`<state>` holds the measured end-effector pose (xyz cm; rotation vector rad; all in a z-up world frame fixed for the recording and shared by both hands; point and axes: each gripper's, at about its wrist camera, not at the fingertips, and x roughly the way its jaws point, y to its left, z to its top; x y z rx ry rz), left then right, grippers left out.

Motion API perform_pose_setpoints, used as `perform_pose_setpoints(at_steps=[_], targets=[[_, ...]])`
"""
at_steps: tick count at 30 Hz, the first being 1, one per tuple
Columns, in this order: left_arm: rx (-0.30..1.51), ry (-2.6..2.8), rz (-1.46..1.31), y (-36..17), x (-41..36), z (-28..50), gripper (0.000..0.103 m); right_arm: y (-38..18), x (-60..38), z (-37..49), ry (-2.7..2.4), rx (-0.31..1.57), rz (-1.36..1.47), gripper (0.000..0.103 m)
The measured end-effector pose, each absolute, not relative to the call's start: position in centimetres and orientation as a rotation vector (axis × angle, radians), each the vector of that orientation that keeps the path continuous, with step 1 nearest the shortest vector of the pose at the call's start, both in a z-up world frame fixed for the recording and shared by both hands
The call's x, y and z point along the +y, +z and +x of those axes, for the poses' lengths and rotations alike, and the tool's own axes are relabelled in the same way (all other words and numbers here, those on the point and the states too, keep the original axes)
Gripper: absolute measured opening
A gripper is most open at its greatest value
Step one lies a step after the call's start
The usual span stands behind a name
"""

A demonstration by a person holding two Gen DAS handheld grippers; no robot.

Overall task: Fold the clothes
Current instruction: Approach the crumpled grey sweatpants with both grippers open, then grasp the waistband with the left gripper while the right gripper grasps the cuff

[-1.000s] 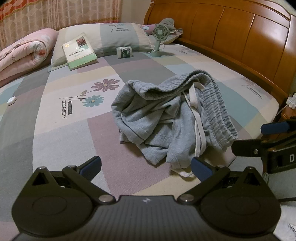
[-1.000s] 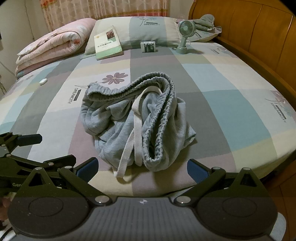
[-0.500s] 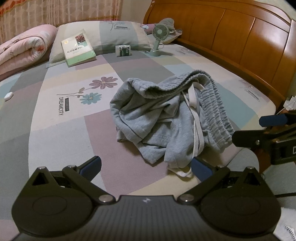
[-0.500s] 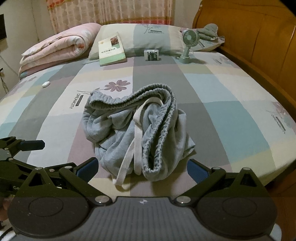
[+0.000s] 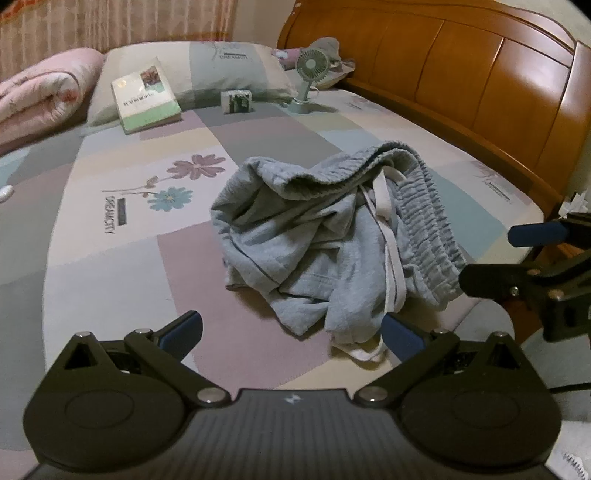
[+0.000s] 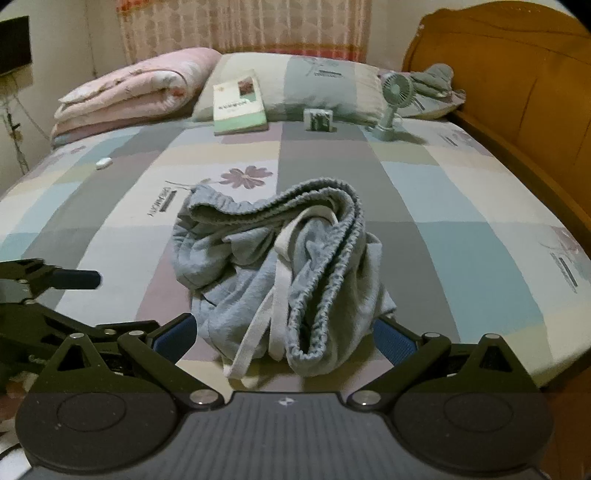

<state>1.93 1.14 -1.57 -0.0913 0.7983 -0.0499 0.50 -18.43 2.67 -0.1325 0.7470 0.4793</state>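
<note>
Left gripper [image 5: 291, 334] sits at the bed's near edge, jaws spread wide, nothing between them, blue pads clear of the cloth. Right gripper [image 6: 284, 338] same: jaws wide apart, holding nothing; its right pad [image 6: 391, 341] looks very close to the fabric edge, contact can't be confirmed.

Gray pants [image 5: 332, 236] lie crumpled in a heap on the bed [image 5: 110, 266], near its front edge, just ahead of both grippers. Elastic waistband [image 6: 325, 266] curls over the top and down the right side. White drawstring [image 6: 277, 291] trails down the front toward the edge.

Left view only: the right gripper comes in from the right side, just beside the waistband end, and the long wooden headboard [image 5: 480, 85] runs along the right. A white drawstring loop shows under the heap's front hem.

Right view only: the left gripper pokes in from the left, apart from the pants, over the bed edge. A dark screen [image 6: 14, 44] hangs on the far left wall, and curtains [image 6: 243, 26] hang behind the pillow.

Farther back, both views: flower print [image 5: 173, 184] on the sheet, small white item [image 6: 103, 162] at left, book [image 5: 146, 96] leaning on the pillow [image 5: 229, 74], small box [image 5: 236, 101], green desk fan [image 5: 308, 79], rolled pink quilt [image 6: 136, 88] at far left.
</note>
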Motion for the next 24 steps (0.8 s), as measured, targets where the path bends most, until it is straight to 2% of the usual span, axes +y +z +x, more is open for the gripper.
perform_pose_setpoints(at_steps=[24], targets=[[0.792,-0.075,-0.105,-3.3,3.4,6.4,0.102,0.6,-18.7,5.0,0.541,0.820,-0.161,0.101]])
